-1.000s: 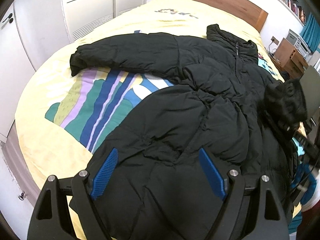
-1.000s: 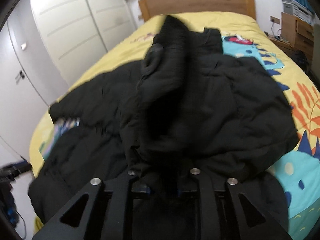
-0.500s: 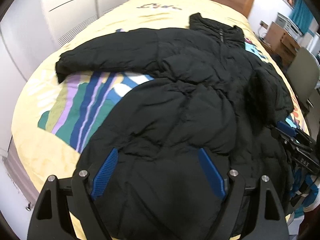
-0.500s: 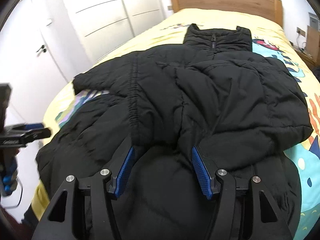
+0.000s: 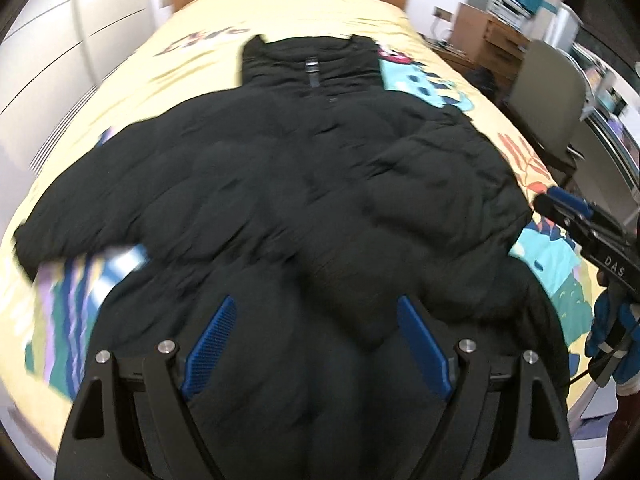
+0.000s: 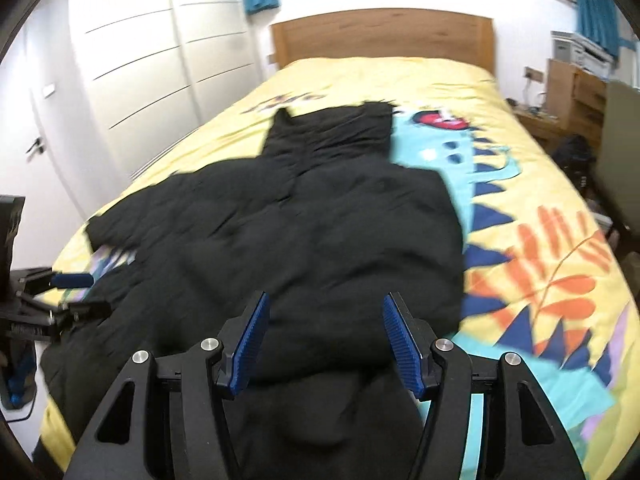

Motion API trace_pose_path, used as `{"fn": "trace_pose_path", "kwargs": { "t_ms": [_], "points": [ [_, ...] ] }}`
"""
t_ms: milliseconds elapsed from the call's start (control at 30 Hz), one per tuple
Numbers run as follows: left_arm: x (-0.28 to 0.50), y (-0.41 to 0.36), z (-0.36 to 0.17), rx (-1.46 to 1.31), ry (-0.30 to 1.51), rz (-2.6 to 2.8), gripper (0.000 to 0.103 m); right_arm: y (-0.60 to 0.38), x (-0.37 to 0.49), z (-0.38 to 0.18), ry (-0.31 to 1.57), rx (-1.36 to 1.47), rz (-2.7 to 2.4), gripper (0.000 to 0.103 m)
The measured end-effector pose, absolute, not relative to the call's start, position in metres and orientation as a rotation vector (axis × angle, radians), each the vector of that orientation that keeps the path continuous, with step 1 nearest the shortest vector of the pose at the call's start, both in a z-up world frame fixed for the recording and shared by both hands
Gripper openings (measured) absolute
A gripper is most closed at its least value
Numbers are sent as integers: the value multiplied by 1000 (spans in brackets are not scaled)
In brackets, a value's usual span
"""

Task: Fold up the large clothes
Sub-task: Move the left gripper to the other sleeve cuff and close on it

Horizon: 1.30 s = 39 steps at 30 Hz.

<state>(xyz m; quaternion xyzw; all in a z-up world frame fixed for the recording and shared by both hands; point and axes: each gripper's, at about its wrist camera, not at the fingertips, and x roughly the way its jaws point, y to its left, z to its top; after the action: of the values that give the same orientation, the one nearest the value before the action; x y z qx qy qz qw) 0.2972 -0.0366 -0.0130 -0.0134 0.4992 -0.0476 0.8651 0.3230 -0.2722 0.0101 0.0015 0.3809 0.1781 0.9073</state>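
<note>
A large black puffer jacket (image 5: 280, 184) lies front up on the bed, its collar (image 5: 312, 60) toward the headboard. One sleeve (image 5: 80, 216) stretches out to the left. The other sleeve (image 5: 432, 200) is folded in across the chest. My left gripper (image 5: 316, 304) hovers open over the jacket's lower part, nothing between its blue pads. My right gripper (image 6: 325, 298) is open too, above the jacket (image 6: 320, 232) near the hem, holding nothing. Each gripper shows at the edge of the other's view: the right gripper (image 5: 560, 204) and the left gripper (image 6: 86, 293).
The bed cover (image 6: 540, 240) is yellow with coloured prints. A wooden headboard (image 6: 380, 36) stands at the far end. White wardrobe doors (image 6: 140, 60) run along the left side. A chair (image 5: 548, 92) and a wooden desk (image 6: 576, 88) stand on the right.
The right gripper opened and let go of the sleeve, which now lies across the jacket, then drew back and up. The left gripper swung round to face the headboard, still open.
</note>
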Motion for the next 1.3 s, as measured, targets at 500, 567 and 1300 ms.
{"fn": "trace_pose_path", "kwargs": {
  "t_ms": [500,567,1300],
  "points": [
    [388,-73,-90,-41,1116,-200,84,-297,407,-69,944,33,253,59],
    [379,-65,-87,-54,1120,-206,83,-309,407,-71,953,35,210,59],
    [287,-2,-25,-121,1037,-155,83,-264,310,-26,944,38,250,59]
  ]
}}
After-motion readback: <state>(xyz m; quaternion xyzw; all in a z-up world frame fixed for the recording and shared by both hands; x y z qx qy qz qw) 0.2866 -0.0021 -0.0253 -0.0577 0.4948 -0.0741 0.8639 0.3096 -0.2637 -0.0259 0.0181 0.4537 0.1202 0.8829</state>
